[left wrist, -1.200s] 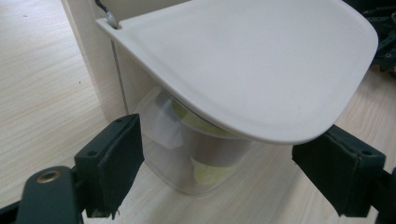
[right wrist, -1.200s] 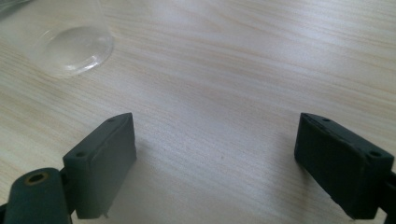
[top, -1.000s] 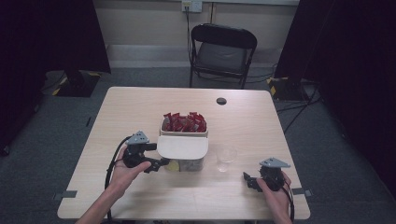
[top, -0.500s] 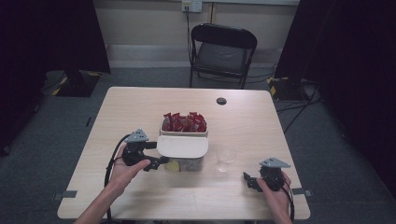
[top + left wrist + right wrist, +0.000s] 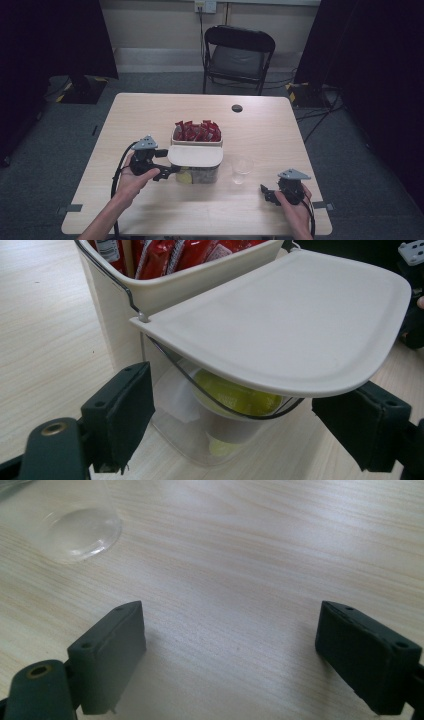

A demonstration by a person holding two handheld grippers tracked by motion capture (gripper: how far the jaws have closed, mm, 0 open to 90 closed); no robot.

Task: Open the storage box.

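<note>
A clear container [image 5: 201, 176] with a cream lid [image 5: 195, 155] stands mid-table, and yellow-green pieces [image 5: 235, 395] show through its wall. Behind it, touching, is a cream box [image 5: 197, 143] of red packets [image 5: 196, 132]. My left gripper [image 5: 167, 164] sits at the container's left side. In the left gripper view its jaws stand apart under the lid [image 5: 300, 320], one on each side of the container's corner [image 5: 190, 435], without pressing it. My right gripper [image 5: 266, 194] rests open near the front right edge with bare table between its jaws [image 5: 230, 630]. A clear cup [image 5: 242, 169] stands to its upper left [image 5: 75, 525].
A small black round thing [image 5: 237, 108] lies at the table's far side. A black folding chair [image 5: 239, 55] stands behind the table. A wire bail [image 5: 125, 290] runs along the cream box's rim. Bare tabletop [image 5: 150, 120] lies left and far of the containers.
</note>
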